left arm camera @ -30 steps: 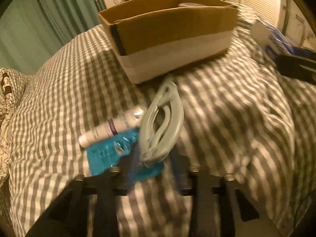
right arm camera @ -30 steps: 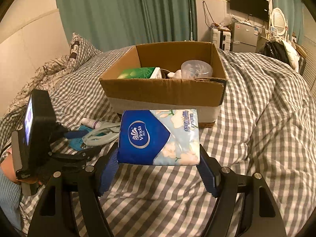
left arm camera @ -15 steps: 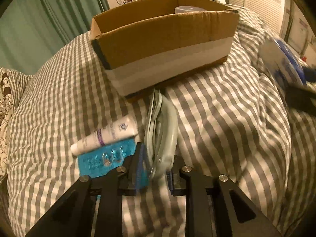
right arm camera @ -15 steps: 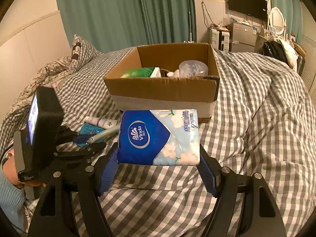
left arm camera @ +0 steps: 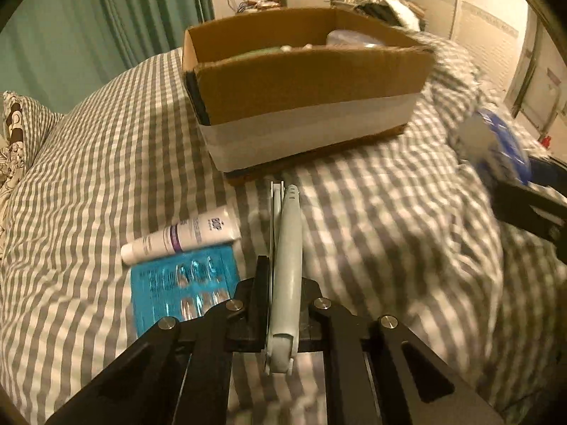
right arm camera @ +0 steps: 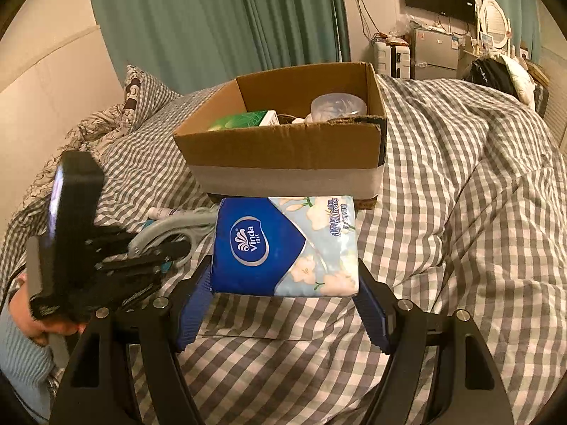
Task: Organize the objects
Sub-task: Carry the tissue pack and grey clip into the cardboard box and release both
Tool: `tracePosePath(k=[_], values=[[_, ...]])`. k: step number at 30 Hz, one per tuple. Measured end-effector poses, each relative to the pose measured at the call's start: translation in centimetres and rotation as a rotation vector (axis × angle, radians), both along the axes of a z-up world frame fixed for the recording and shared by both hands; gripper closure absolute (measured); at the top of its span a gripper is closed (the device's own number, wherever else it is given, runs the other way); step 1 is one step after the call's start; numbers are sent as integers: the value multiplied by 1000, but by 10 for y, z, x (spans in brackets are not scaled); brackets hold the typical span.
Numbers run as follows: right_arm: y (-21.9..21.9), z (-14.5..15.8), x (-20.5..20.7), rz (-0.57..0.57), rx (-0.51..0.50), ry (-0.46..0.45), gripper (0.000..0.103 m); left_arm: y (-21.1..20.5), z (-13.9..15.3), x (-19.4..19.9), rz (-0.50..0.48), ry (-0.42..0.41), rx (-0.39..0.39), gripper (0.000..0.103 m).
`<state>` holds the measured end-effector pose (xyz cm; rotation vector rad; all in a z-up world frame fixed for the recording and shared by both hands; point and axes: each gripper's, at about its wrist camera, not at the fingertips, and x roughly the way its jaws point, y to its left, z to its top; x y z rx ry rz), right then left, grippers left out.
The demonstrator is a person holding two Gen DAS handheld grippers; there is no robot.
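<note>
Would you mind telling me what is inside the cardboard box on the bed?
In the cardboard box, the right wrist view shows a green carton, a clear round plastic container and small pale items between them. The front wall hides their lower parts and the box floor.

Cardboard box (right arm camera: 283, 148) sits centre frame on checked bedcover (right arm camera: 460, 230), pillow (right arm camera: 141, 92) upper left behind it. Inside box: carton (right arm camera: 244, 120) at left, plastic tub (right arm camera: 338, 106) at right. Tissue pack (right arm camera: 283, 244) in front of box, between right gripper (right arm camera: 283, 304) fingers. Left wrist view: tube (left arm camera: 180, 239) left of centre, blister pack (left arm camera: 184, 287) just below it, touching. Hanger (left arm camera: 287, 272) edge-on in left gripper (left arm camera: 283, 304), pointing up toward box front. Curtain (right arm camera: 212, 17) across upper left background.
</note>
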<state>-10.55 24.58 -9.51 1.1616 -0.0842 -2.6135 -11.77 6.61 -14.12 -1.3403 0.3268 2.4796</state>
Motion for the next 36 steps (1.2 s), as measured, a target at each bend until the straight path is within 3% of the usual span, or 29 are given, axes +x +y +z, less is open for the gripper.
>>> tracePosePath(k=[8,13,19,25,31,34,36], values=[[-3,37,18,-13,11,86,30,5,73,30,-25,103,103,94],[-8,80,8,3,50,180,30,8,121,11,-9,160,99,94],[-19,120,-39,61,27,238,30,18,160,-32,25,216,113,94],[-13,131,-121,45,1,223,30,30,154,-101,56,198,139,94],[0,101,-189,22,-43,136,30,46,114,-164,67,127,154,94],[4,80,-208,17,-79,106,29,51,96,-176,58,105,149,94],[6,71,-213,16,-89,99,27,56,88,-178,43,98,147,89]])
